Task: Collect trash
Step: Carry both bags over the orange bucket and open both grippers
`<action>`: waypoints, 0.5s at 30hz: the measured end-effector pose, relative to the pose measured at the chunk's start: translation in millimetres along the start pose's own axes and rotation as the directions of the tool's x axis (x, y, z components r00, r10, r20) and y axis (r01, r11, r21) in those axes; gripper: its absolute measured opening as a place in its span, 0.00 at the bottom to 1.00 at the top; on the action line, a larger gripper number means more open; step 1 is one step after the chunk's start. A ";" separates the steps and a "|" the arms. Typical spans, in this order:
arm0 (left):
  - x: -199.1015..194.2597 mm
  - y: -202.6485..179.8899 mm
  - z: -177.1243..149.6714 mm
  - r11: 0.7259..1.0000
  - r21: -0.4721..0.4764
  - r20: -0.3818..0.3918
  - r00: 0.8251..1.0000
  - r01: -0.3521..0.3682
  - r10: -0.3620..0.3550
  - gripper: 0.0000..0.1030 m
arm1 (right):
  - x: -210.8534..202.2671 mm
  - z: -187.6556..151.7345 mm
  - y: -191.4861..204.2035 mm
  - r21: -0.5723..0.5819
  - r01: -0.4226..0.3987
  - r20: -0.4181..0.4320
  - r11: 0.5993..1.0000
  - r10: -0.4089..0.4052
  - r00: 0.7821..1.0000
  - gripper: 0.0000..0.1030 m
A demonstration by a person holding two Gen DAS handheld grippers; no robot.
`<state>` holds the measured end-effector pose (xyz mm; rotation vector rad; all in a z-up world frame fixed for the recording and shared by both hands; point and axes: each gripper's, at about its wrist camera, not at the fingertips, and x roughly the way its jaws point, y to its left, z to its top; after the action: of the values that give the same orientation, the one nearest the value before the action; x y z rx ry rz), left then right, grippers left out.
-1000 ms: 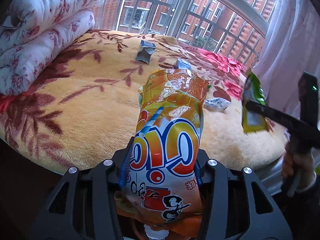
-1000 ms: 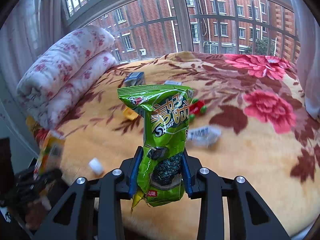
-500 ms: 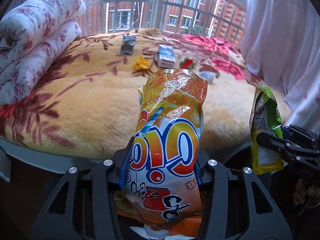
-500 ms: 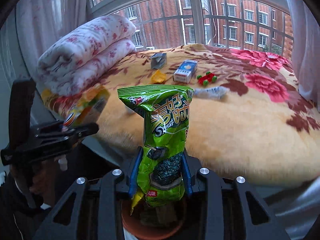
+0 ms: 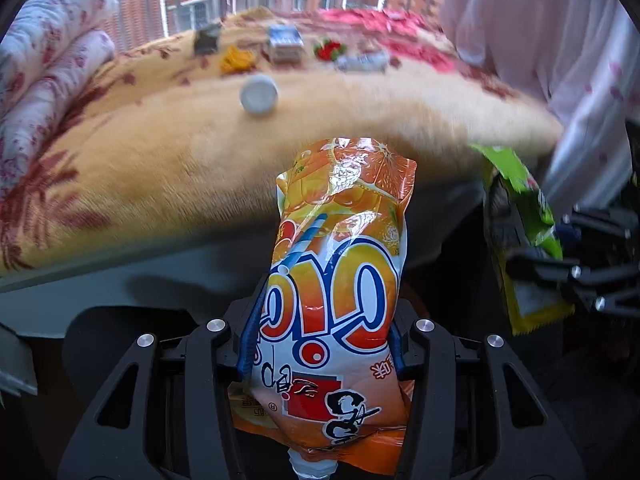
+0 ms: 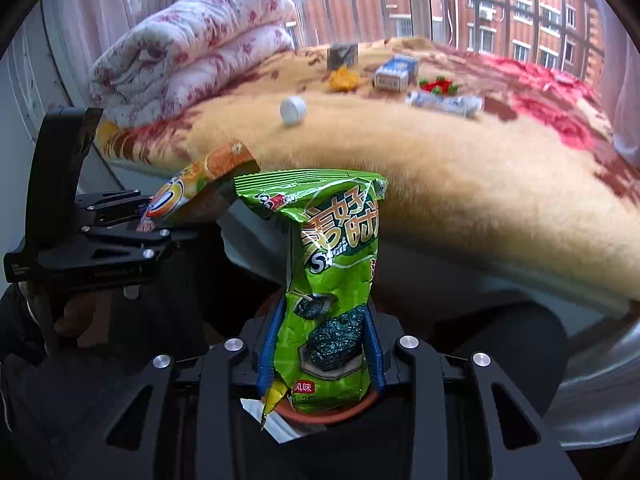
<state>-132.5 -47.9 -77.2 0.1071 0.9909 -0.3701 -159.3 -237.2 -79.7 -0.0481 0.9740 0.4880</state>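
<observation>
Left tongs [image 5: 320, 344] clamped on orange drink pouch [image 5: 340, 264], lower centre of left view. Right tongs [image 6: 322, 352] clamped on green snack bag [image 6: 332, 280], lower centre of right view; terracotta-coloured rim [image 6: 332, 412] just beneath. Bed blanket [image 6: 460, 184] across mid-frame. On it: white cap [image 6: 293, 110] nearest; farther, orange wrapper [image 6: 343, 80], blue-white carton [image 6: 395, 73], red toy [image 6: 438, 85], clear wrapper [image 6: 446, 103], grey carton [image 6: 342, 55]. Rolled quilt [image 6: 192, 60] upper left.

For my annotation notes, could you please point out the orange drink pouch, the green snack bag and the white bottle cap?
Orange drink pouch [image 5: 336, 280]: left wrist view, printed front.
Green snack bag [image 6: 336, 280]: right wrist view, front.
White bottle cap [image 6: 293, 110]: right wrist view, top.
</observation>
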 end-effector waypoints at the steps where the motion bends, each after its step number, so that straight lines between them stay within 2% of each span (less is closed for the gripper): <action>1: 5.6 -0.2 -3.2 1.000 0.006 -0.022 1.000 0.005 -0.005 0.45 | 4.6 -1.0 -1.4 0.003 -0.005 -0.013 1.000 0.005 1.000 0.35; 8: 45.9 -2.2 -15.5 0.999 -0.006 -0.157 0.987 0.036 -0.036 0.45 | 33.0 -11.9 -3.2 0.018 -0.039 -0.095 0.999 0.040 0.995 0.35; 15: 98.1 -7.4 -25.6 1.000 0.012 -0.332 0.943 0.017 -0.012 0.45 | 78.8 -28.8 -17.1 0.080 -0.059 -0.250 0.995 0.077 0.965 0.35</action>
<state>-107.3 -73.4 -172.3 0.1796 1.3238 -0.3799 -138.2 -230.1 -162.4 -0.0116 1.2468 0.5177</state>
